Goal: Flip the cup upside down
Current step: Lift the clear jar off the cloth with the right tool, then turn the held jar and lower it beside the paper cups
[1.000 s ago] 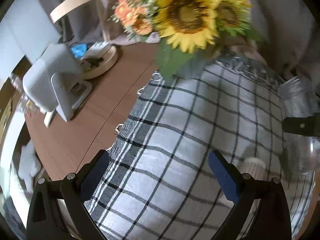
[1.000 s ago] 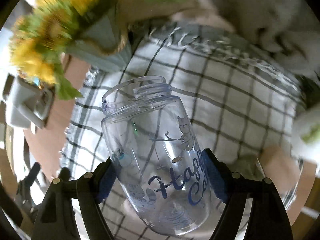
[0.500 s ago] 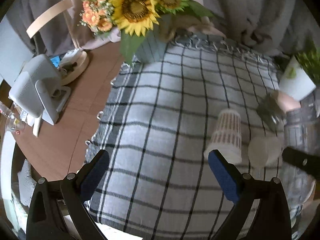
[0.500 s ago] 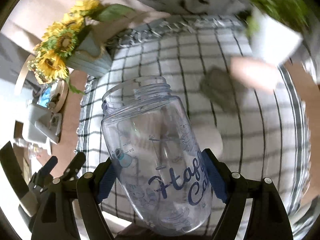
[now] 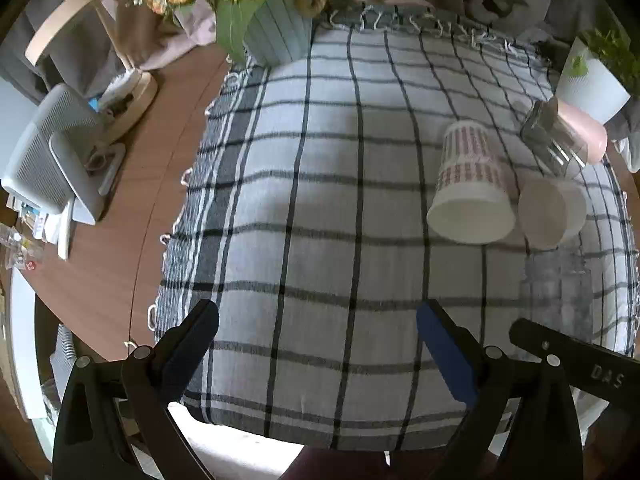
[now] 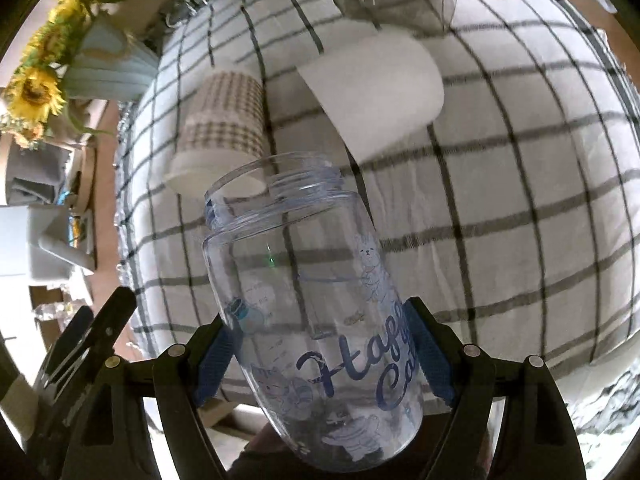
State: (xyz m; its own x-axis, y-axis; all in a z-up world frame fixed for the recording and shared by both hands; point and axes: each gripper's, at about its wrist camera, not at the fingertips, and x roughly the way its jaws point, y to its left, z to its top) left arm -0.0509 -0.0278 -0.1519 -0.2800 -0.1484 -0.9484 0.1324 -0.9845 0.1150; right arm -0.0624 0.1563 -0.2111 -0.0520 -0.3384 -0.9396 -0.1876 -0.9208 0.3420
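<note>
Across the round wooden table (image 5: 120, 208) in front of you lies a grey checked cloth (image 5: 320, 184), and most of what matters sits on its far right corner: a plaid paper cup (image 5: 470, 184) already mouth-down, a plain white cup (image 5: 550, 212) beside it, and a clear glass (image 5: 556, 144) leaning against a pink cup (image 5: 588, 132), with a sunflower vase (image 5: 276, 28) at the far edge. Your right gripper (image 6: 320, 356) is clamped on the transparent printed cup (image 6: 312, 304); the blue pads (image 6: 430, 360) press its lower body from both sides, just above the base, and the threaded mouth points away from you toward the cloth, tilted a little to the left. The cup is held in the air, not resting on anything, and it shows only as a faint blur at the right of the left wrist view. Your left gripper (image 5: 316, 344) hangs over the near edge of the cloth with its fingers spread wide and nothing between them. By my reading you are mid-flip, with the cup lifted and partly turned. Next you need to roll your right wrist until the mouth faces straight down, pick a bare patch of cloth near the other cups, and lower it flat before letting go. Watch the plaid cup just beyond the rim; a tilted landing could knock it.
</note>
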